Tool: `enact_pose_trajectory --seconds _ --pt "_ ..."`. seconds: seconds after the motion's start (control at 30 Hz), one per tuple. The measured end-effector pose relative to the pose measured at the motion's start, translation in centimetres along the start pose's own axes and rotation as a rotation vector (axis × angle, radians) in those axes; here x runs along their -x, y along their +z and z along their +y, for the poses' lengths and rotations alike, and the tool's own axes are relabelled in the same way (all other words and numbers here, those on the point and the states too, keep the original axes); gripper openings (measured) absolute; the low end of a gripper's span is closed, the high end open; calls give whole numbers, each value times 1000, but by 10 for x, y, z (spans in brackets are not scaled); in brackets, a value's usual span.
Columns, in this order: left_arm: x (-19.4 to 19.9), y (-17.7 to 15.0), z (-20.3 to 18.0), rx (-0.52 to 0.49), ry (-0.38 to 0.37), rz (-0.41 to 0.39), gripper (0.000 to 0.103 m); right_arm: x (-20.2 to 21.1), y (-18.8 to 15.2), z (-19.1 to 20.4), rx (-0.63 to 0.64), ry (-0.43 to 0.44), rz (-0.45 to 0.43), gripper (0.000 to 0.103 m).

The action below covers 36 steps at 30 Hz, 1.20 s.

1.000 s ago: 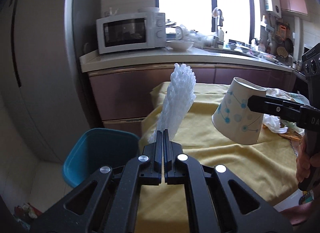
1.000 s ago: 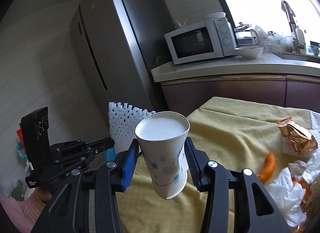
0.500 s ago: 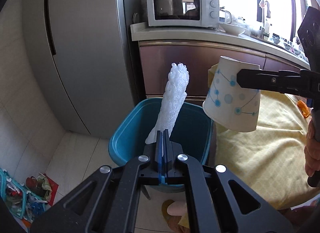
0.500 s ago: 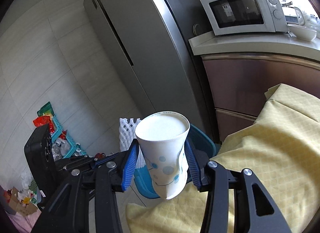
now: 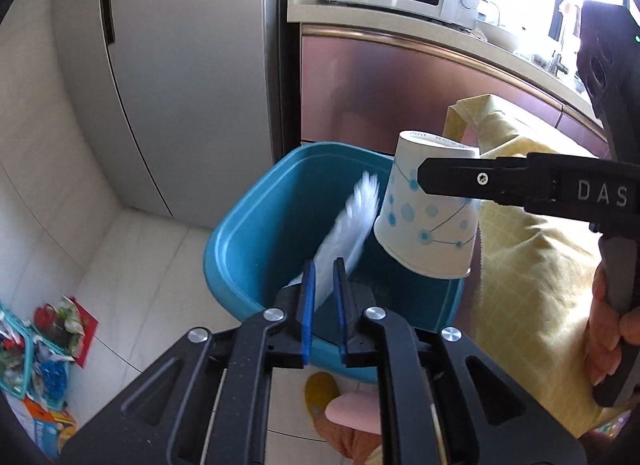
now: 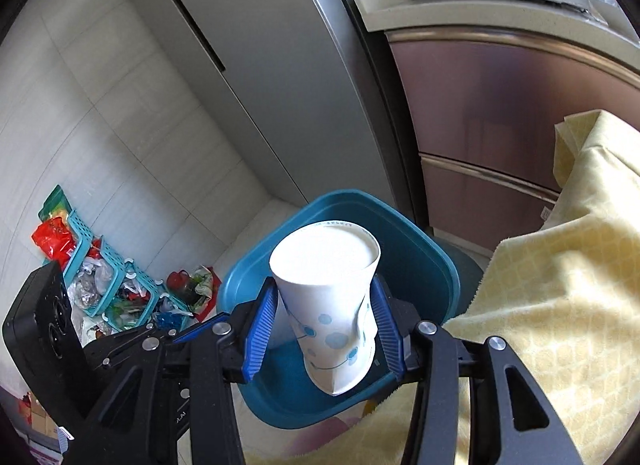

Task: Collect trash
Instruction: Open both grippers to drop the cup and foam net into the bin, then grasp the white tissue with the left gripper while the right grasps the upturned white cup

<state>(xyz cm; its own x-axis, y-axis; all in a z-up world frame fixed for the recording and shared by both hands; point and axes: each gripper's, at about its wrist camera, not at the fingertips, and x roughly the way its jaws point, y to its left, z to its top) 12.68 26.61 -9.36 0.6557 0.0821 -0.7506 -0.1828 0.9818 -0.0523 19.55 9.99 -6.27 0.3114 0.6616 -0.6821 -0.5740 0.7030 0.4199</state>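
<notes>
At frame centre over the blue bin [image 5: 256, 233], the left tool [image 5: 323, 289] stands parted, white foam netting [image 5: 348, 221] blurred between its pads, while the right tool [image 6: 322, 321] clamps the paper cup [image 6: 328, 297].

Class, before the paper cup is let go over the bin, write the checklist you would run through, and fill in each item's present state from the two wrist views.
1. right gripper grips the paper cup: ok, both pads press its wall.
2. Cup over the blue bin opening: ok, bin interior shows behind and below it in both views.
3. left gripper has let go of the white foam net: ok, jaws apart, net blurred inside the bin.
4. Left gripper clear of the cup's drop path: cannot tell, it sits close beside the cup.
5. Cup empty: cannot tell, its inside reads only bright white.
6. yellow tablecloth outside the bin rim: ok.
</notes>
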Motion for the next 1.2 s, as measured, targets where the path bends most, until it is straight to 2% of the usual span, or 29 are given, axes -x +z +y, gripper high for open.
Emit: enact_pose_trajectory --seconds 0.13,0.3,0.43,0.57,0.83,1.2 --pt "-1 -2 -1 14 -6 -12 15 4 -2 -2 -3 -10 -12 56" --pt "19 -17 -15 -4 -11 -75 23 21 -7 -9 -7 -2 -48 56" --pt "45 -16 -34 -47 -59 -148 32 60 -19 -8 34 15 -113 56" --pt "70 -15 -64 -110 -147 -218 39 112 -40 -9 71 -5 -190 58" --pt "101 -22 -147 -259 -364 -262 46 215 -96 -45 49 -173 -346 59" --pt "105 -61 -277 -440 -586 -166 47 311 -182 -118 -148 -445 -480 59"
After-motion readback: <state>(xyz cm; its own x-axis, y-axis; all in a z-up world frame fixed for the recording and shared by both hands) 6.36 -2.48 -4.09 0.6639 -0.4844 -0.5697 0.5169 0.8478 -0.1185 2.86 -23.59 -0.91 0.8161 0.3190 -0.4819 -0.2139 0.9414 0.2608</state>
